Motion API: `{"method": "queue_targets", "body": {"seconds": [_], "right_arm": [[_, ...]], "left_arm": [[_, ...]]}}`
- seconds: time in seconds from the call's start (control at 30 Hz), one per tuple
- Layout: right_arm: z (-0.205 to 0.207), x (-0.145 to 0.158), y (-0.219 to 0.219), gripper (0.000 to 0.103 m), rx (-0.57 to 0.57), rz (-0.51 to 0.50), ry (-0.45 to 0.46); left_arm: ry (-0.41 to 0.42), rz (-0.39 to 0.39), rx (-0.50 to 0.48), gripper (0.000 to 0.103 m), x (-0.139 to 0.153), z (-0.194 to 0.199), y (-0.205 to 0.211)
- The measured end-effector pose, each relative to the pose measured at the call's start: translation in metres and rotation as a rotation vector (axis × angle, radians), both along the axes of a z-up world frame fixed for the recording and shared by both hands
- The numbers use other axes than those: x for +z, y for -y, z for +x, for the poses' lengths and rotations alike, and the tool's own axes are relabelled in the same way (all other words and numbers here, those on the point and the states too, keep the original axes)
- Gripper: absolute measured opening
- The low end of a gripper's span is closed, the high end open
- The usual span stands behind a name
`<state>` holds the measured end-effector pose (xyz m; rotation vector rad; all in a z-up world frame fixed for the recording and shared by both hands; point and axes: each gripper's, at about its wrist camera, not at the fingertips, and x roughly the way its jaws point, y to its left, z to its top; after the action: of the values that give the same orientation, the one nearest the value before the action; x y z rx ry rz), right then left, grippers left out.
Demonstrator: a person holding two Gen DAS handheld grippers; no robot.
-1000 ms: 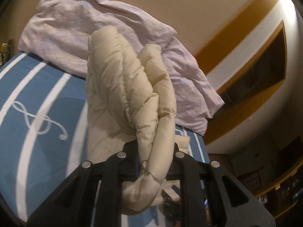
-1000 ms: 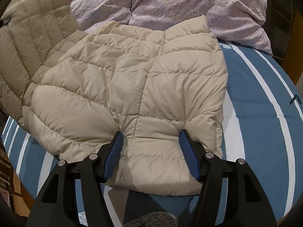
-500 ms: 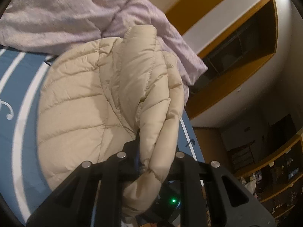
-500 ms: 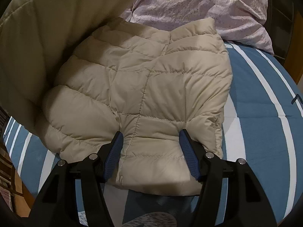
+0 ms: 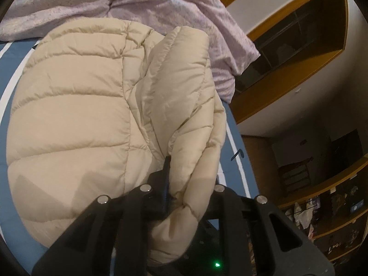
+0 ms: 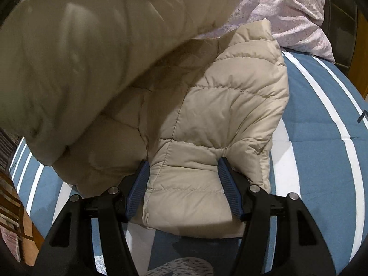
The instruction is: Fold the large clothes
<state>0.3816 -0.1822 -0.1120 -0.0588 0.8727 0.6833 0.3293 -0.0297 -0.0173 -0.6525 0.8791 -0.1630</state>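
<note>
The left gripper [image 5: 188,184] is clamping a jacket [image 5: 76,119] fold; the right gripper [image 6: 184,184] is gripping the jacket's near edge on the bed [image 6: 322,138].

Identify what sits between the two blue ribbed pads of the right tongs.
A fold of the beige quilted puffer jacket, its near edge on the blue striped bedspread, fills the gap; the right wrist view shows it.
</note>
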Motion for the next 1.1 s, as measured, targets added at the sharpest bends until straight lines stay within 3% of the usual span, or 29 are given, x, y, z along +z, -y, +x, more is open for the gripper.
{"method": "queue_targets", "body": {"seconds": [0.2,0.27,0.63,0.83,1.1], "right_arm": [[0.001,0.000,0.006,0.064,-0.002,0.030,-0.018],[0.001,-0.001,0.008,0.064,-0.008,0.044,-0.025],[0.004,-0.001,0.019,0.064,-0.037,0.088,-0.051],[0.005,-0.002,0.026,0.064,-0.052,0.110,-0.064],[-0.002,-0.003,0.033,0.064,-0.063,0.121,-0.066]], "left_arm": [[-0.015,0.056,-0.030,0.027,-0.005,0.008,0.014],[-0.009,0.067,-0.045,0.035,-0.003,0.007,0.018],[0.047,0.156,-0.070,0.056,0.025,-0.011,0.031],[0.073,0.227,-0.031,0.057,0.043,-0.026,0.019],[0.045,0.320,0.049,0.057,0.043,-0.039,-0.009]]}}
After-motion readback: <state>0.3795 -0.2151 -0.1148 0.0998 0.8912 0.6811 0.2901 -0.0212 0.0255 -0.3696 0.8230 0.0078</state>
